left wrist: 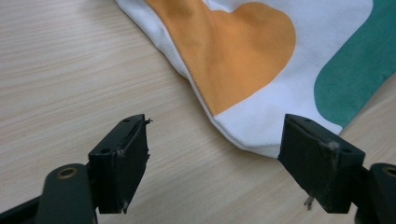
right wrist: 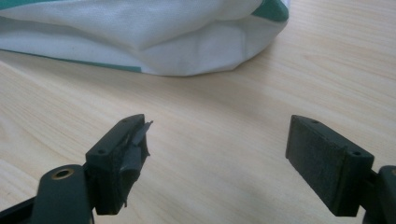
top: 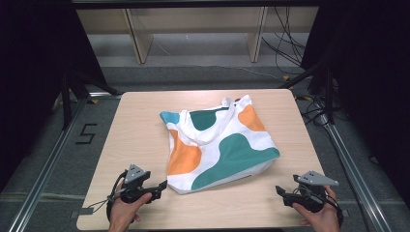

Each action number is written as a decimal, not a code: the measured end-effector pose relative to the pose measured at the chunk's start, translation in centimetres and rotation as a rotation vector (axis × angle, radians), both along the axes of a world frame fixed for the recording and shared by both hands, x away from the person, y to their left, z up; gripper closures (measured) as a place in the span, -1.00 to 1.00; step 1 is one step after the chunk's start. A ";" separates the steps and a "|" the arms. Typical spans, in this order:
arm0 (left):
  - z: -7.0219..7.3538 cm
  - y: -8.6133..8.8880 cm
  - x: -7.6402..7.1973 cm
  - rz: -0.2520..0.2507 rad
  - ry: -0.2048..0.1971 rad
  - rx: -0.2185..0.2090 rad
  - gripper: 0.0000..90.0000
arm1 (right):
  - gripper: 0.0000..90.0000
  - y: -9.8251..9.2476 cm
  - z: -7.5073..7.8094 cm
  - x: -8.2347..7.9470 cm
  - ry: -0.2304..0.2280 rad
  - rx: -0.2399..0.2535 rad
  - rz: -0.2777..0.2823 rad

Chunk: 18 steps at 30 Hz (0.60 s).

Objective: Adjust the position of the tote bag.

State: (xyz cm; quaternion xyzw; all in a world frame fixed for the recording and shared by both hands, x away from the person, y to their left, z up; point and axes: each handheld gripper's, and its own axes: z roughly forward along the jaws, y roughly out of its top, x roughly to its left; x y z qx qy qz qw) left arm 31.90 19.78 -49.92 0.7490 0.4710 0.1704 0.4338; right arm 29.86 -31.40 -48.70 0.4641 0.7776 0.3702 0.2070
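A white tote bag with orange, teal and blue patches lies flat on the wooden table, its handles draped across its upper half. My left gripper sits near the front left, open and empty, pointing at the bag's near left corner, which lies just beyond the jaws. At the front right my right gripper is open and empty too, aimed at the bag's bottom edge, a short way off. A hand holds each gripper at the table's front edge.
Bare wood runs around the bag on all sides. Metal frame rails flank the table, a wooden shelf unit stands behind it, and cables lie on the floor at the back right.
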 end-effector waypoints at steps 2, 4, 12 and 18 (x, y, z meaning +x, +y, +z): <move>-0.1 -0.2 0.0 0.001 0.003 0.005 -0.48 | -0.53 0.0 0.0 0.0 -0.012 -0.001 -0.002; -0.2 -0.4 0.2 -0.018 0.009 0.014 -0.46 | -0.53 0.3 -0.1 -0.2 0.024 0.022 -0.031; -0.2 -1.1 0.6 -0.037 0.006 0.024 -0.41 | -0.52 0.1 -0.1 0.3 -0.009 -0.009 0.000; -0.2 -1.2 0.9 -0.060 0.014 0.041 -0.38 | -0.52 0.1 -0.1 0.4 -0.006 -0.012 0.007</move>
